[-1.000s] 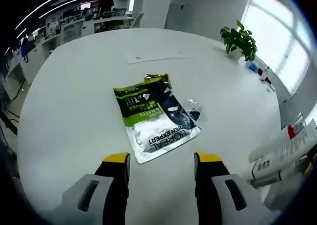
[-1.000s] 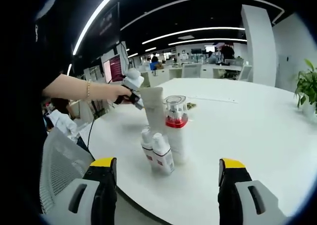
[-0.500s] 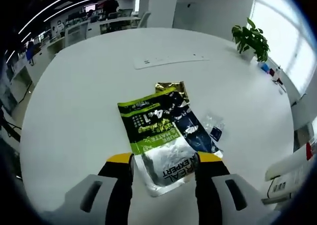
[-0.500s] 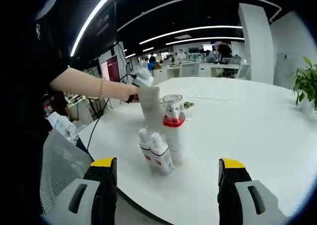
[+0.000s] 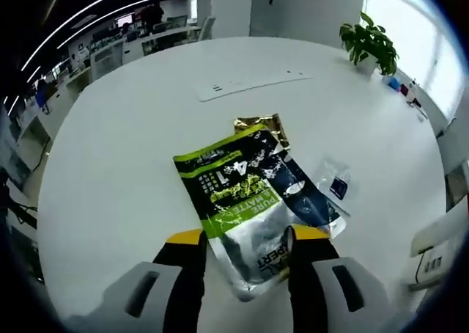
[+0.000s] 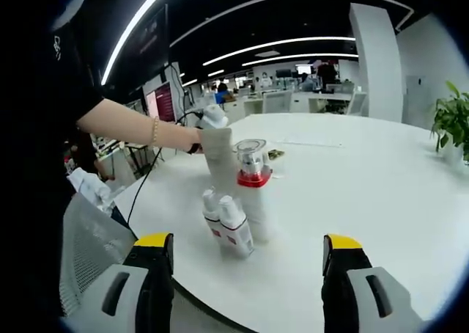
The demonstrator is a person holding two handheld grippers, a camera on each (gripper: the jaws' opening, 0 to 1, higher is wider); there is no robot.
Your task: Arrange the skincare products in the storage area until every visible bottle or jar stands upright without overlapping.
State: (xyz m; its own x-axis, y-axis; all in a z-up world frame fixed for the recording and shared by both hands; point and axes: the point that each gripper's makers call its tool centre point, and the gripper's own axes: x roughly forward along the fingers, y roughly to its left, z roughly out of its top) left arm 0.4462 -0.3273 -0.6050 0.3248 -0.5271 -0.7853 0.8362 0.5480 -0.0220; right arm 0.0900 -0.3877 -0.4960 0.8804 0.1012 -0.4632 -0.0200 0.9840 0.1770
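Skincare bottles [image 6: 238, 201] are standing upright in a tight cluster on the white table [image 6: 366, 201] before the open right gripper [image 6: 247, 256], while the left gripper [image 5: 244, 239] is straddling, fingers spread, a flat sachet [image 5: 249, 201] seemingly left to sort.

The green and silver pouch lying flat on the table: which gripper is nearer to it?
Left. The left gripper straddles the near end of the pouch, jaws open on either side. The right gripper is open in front of the standing bottles, away from the pouch.
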